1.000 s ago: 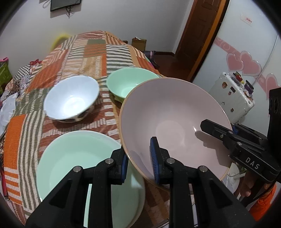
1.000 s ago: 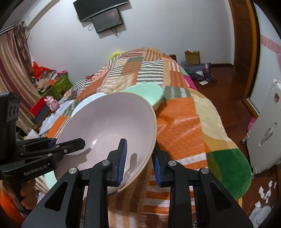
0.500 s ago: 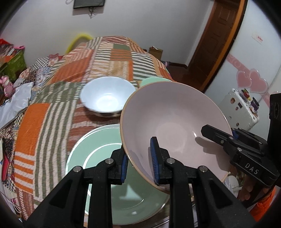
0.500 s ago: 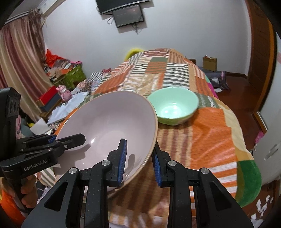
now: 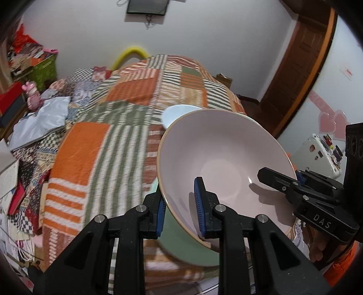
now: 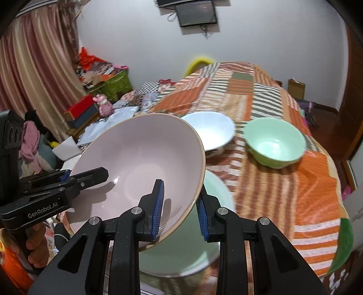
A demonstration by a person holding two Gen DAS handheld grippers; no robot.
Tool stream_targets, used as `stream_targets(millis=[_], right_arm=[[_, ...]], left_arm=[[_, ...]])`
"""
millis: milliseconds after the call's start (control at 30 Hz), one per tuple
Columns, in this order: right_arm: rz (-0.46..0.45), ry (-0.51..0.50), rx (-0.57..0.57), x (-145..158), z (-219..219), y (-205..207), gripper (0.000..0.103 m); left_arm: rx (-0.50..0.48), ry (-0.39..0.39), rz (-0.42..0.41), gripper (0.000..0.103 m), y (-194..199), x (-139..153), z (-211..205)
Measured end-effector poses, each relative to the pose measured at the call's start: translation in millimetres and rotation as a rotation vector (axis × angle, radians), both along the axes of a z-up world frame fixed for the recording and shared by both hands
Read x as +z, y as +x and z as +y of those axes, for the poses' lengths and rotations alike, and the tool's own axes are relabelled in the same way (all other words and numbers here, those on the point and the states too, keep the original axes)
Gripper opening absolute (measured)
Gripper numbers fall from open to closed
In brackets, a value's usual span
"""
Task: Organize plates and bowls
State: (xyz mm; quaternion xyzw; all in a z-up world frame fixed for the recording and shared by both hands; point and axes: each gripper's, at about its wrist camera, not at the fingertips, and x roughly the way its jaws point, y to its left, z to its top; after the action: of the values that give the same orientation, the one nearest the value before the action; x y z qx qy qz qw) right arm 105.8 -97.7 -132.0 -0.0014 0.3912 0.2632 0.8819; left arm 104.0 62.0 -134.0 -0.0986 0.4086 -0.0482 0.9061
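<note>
Currently the pink bowl point(image 5: 224, 163) is held clear of the bed, tilted, carried between both grippers. Left gripper point(image 5: 180, 212) is clamped on the bowl's near rim, one blue pad inside the bowl and the other outside against the wall. Right gripper point(image 6: 179, 208) is clamped likewise on the opposite rim, one pad inside and one outside. Each gripper appears in the other's view, biting the far edge of the bowl; part of a hand point(image 6: 37, 240) shows on the left gripper's handle. Directly beneath the bowl lies a pale green plate point(image 6: 192, 245), flat on the patchwork quilt point(image 6: 295, 186) and partly hidden by the bowl; whether bowl and plate touch cannot be told. Beyond the bowl, a white bowl point(image 6: 211, 131) stands upright on the quilt, its near edge hidden behind the pink rim. A green bowl point(image 6: 274, 141) stands upright just beside the white bowl, apart from it, on the side towards the door point(image 5: 292, 68). Both small bowls are empty. Clutter is stacked along the curtain point(image 6: 38, 74) side of the bed, and a screen point(image 6: 196, 12) is fixed to the far wall.
</note>
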Motion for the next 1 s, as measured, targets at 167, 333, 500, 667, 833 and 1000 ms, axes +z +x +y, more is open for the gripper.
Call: stream_targets(millis=[167, 333, 500, 667, 833, 1000], right_arm=[[0.006, -0.009, 0.053, -2, 29, -2, 0.025], [0.013, -0.013, 0.097, -5, 54, -4, 0.025], [0.018, -0.030, 0.139, -10, 83, -5, 0.025], [0.043, -0.043, 0.172, -20, 103, -4, 0.025], [0.079, -0.054, 0.198, -31, 118, -1, 0.025], [0.116, -0.072, 0.220, -46, 131, 3, 0.025]], left_arm=[[0.048, 0.003, 0.005, 0.023, -12, -2, 26], [0.093, 0.009, 0.016, 0.023, -24, -7, 55], [0.136, 0.002, 0.040, 0.023, -31, -18, 81], [0.165, -0.011, 0.060, 0.023, -36, -28, 102], [0.190, -0.029, 0.094, 0.023, -38, -43, 121], [0.210, -0.043, 0.131, 0.023, -35, -58, 135]])
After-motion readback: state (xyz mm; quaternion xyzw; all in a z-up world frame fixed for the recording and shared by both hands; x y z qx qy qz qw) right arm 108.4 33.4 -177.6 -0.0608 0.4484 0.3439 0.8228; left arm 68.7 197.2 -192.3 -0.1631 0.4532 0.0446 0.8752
